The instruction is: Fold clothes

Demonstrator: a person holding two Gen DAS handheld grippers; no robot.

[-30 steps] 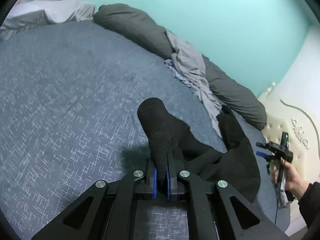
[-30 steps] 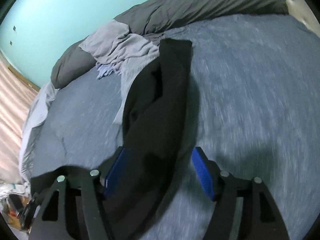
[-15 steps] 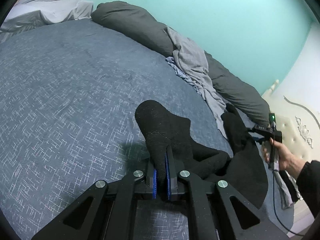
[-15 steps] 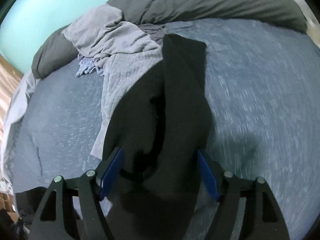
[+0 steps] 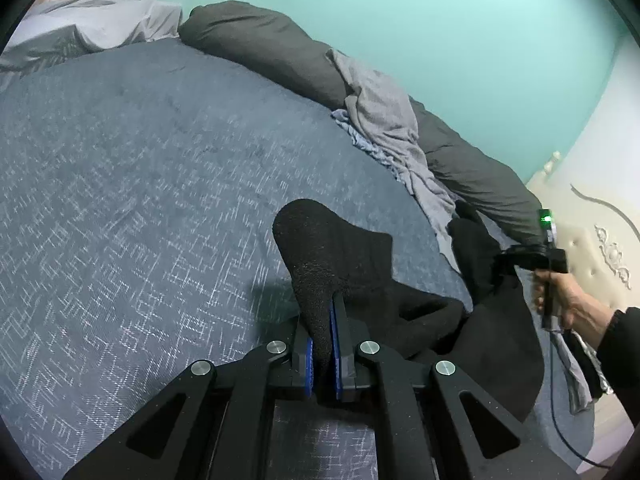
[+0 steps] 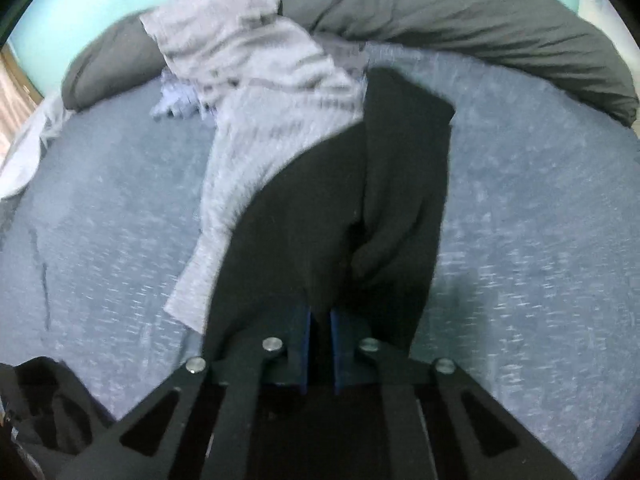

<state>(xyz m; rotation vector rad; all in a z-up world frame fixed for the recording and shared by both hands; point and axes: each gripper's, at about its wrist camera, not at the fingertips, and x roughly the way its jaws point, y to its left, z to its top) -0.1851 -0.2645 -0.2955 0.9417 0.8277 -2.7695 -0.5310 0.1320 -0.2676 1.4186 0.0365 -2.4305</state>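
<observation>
Black garment (image 6: 332,216) now sits pinched in both your tongs: your right gripper (image 6: 320,354) was gaping around the cloth a second ago and has snapped narrow on its near edge, while your left gripper (image 5: 324,356) keeps clamping a fuzzy end. It sprawls ahead across the blue bedspread (image 5: 120,200), so you look set to lift and spread it.
</observation>
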